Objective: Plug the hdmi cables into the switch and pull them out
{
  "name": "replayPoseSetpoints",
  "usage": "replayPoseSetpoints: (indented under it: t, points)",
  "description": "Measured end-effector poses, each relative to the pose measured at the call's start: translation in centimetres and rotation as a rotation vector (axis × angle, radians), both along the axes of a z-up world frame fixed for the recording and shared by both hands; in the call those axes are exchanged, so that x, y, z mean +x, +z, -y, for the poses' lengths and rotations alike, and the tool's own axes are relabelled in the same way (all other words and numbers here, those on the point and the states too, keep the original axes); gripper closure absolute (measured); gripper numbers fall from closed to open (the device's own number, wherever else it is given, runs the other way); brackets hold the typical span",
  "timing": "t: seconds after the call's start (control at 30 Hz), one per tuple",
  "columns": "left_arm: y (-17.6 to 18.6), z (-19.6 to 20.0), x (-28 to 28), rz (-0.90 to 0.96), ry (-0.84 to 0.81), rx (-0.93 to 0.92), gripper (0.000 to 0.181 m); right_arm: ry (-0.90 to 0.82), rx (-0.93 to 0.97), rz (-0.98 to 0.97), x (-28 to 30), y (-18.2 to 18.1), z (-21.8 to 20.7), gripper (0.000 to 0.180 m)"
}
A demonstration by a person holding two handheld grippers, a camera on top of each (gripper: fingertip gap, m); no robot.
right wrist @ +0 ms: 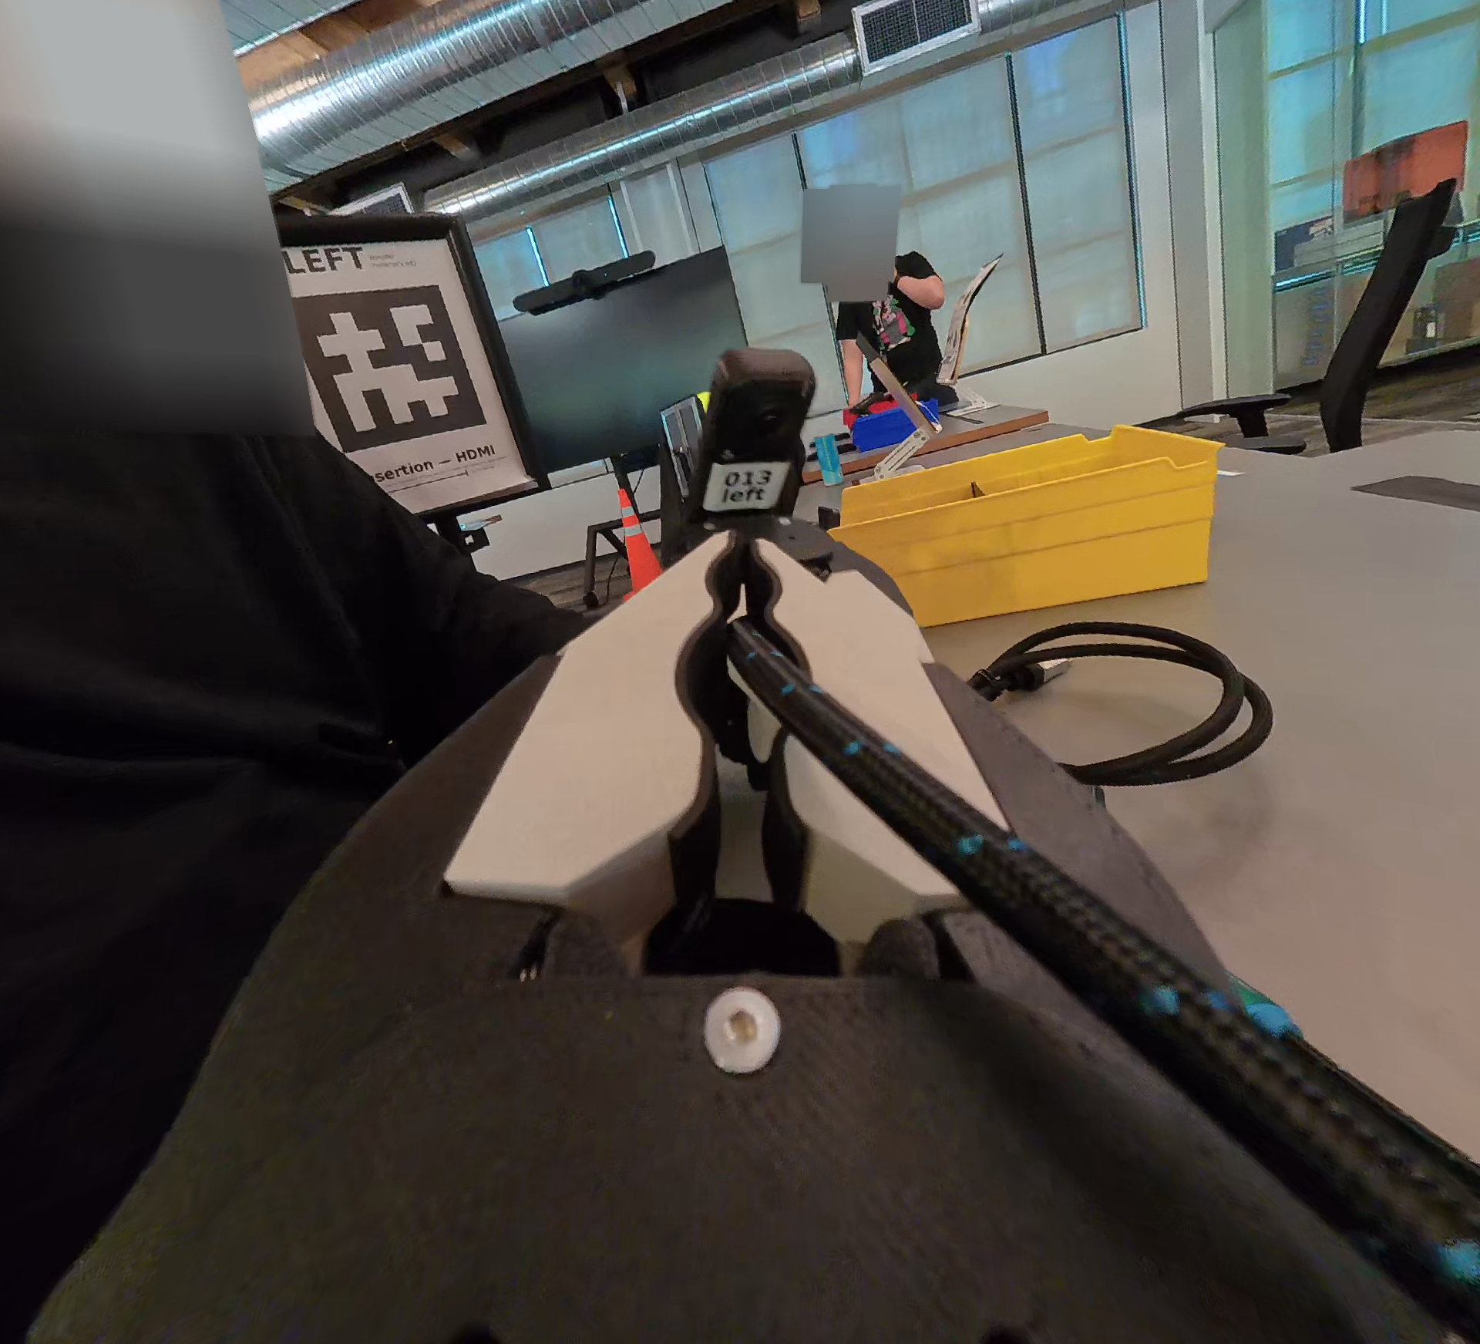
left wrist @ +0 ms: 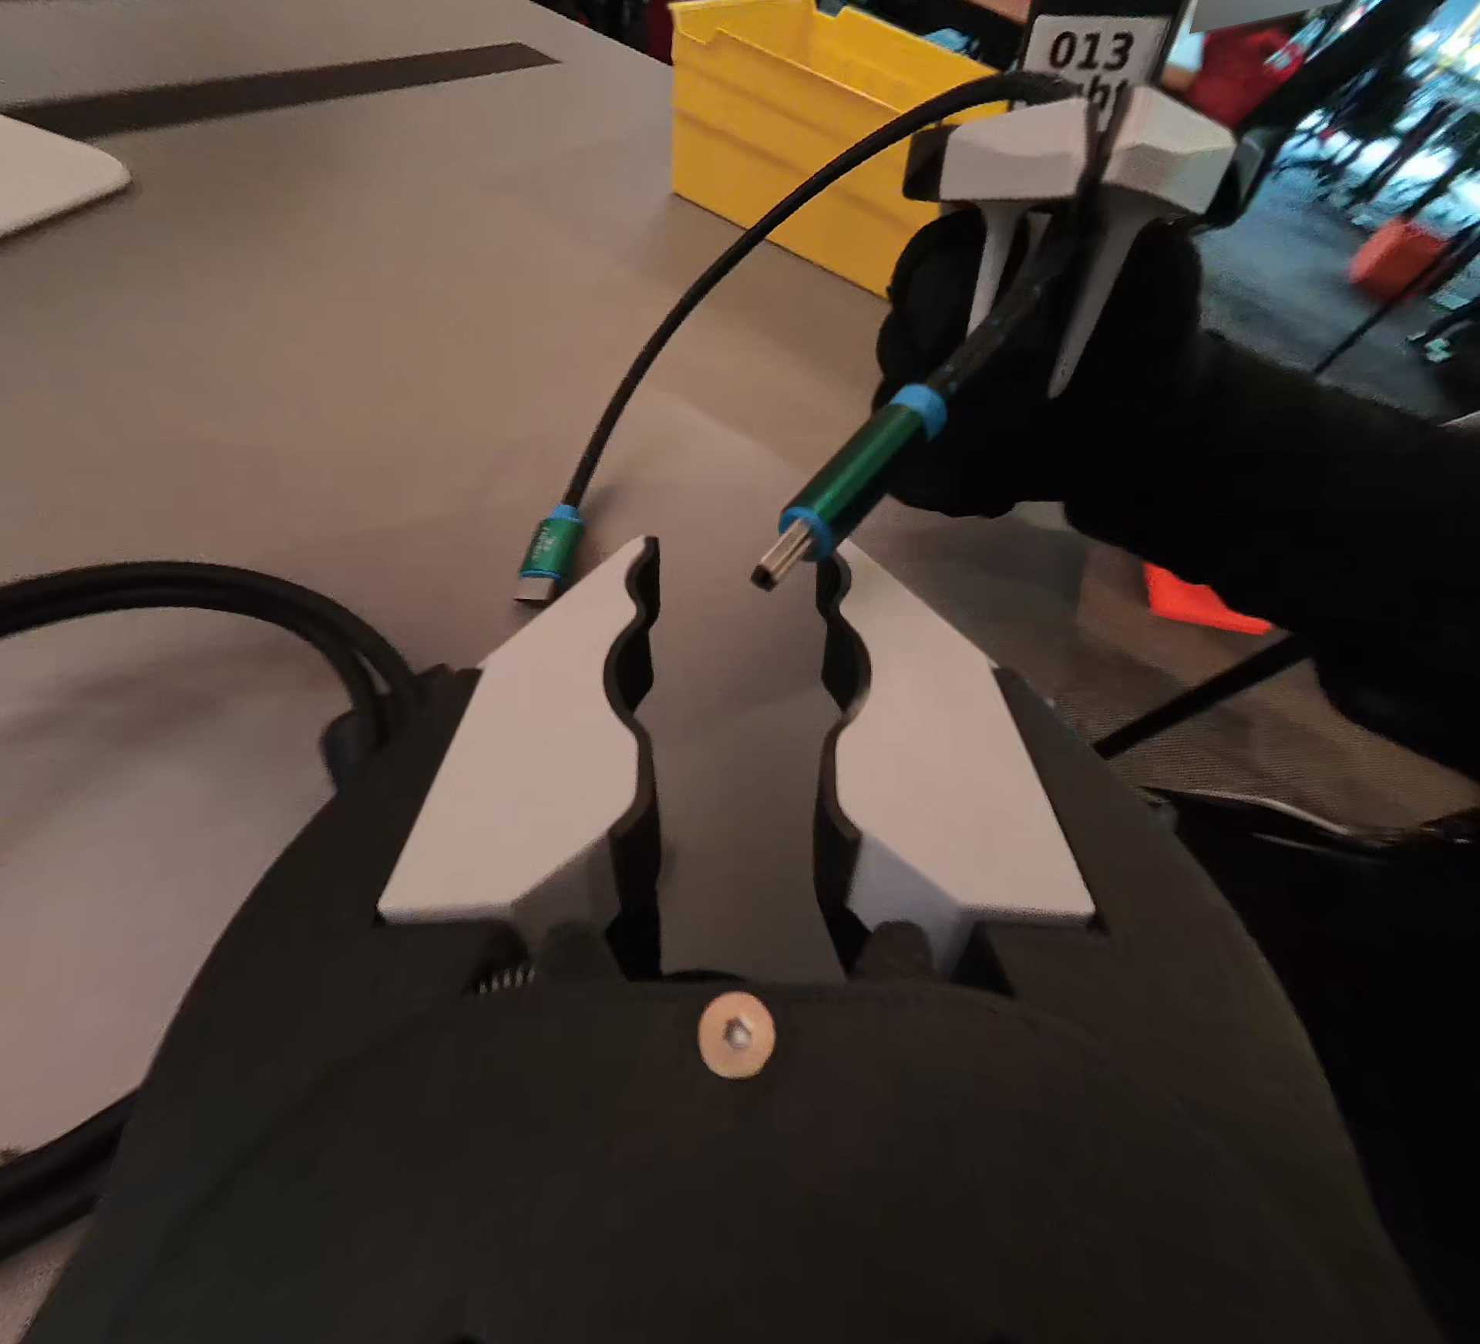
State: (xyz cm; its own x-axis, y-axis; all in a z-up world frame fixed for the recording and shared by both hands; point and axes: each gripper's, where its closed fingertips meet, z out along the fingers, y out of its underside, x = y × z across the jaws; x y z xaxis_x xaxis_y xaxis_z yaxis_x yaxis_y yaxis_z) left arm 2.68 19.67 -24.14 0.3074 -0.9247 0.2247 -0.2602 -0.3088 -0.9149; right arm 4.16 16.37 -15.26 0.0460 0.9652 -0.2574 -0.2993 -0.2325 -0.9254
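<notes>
The right gripper (left wrist: 1049, 312) clamps the black braided HDMI cable (left wrist: 1001, 328), whose green metal plug (left wrist: 861, 480) hangs near the yellow plastic bin (left wrist: 769, 128). The left gripper (left wrist: 741, 568) gapes empty. White printed labels mark both grippers.

Left gripper (left wrist: 741, 568) – black textured body, pale grey wedge fingers (left wrist: 552, 737) edged with wavy black pads, one silver screw (left wrist: 736, 1035) set centrally, right gripper (right wrist: 741, 576) built alike, black glove (left wrist: 1065, 376) and black sleeve (left wrist: 1361, 568) worn – a white label carried on each camera mount.
</notes>
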Motion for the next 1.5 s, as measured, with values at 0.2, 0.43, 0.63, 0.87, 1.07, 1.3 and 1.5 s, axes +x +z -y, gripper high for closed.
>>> replayPoseSetpoints:
  t: [0.2,0.43,0.63,0.87,1.07,1.3,1.5]
  points:
    - [-0.2,0.4,-0.4,-0.128,-0.055,0.109,0.157,0.007,-0.009,0.032,-0.2,-0.5,0.0,0.18]
    - [-0.6,1.1,-1.1,-0.278,-0.134,0.207,0.162,0.022,-0.018,0.106,-1.1,-1.5,0.1,0.18]
    - [-1.9,1.9,-1.3,-0.444,-0.192,0.315,0.171,0.037,-0.024,0.156,-2.0,-2.2,0.3,0.18]
    - [-3.5,2.4,-1.2,-0.529,-0.217,0.374,0.178,0.037,-0.028,0.194,-2.6,-2.6,0.3,0.18]
    - [-3.1,2.0,-1.2,-0.516,-0.176,0.397,0.179,-0.009,-0.064,0.176,-2.3,-2.5,-0.7,0.178]
    - [-1.7,-0.3,-2.8,-0.531,-0.082,0.436,0.179,-0.073,-0.126,0.218,-1.9,-3.7,-2.1,0.144]
    - [-1.5,-1.0,-3.8,-0.506,-0.07,0.387,0.179,-0.192,-0.132,0.478,-0.8,-7.8,-3.8,0.147]
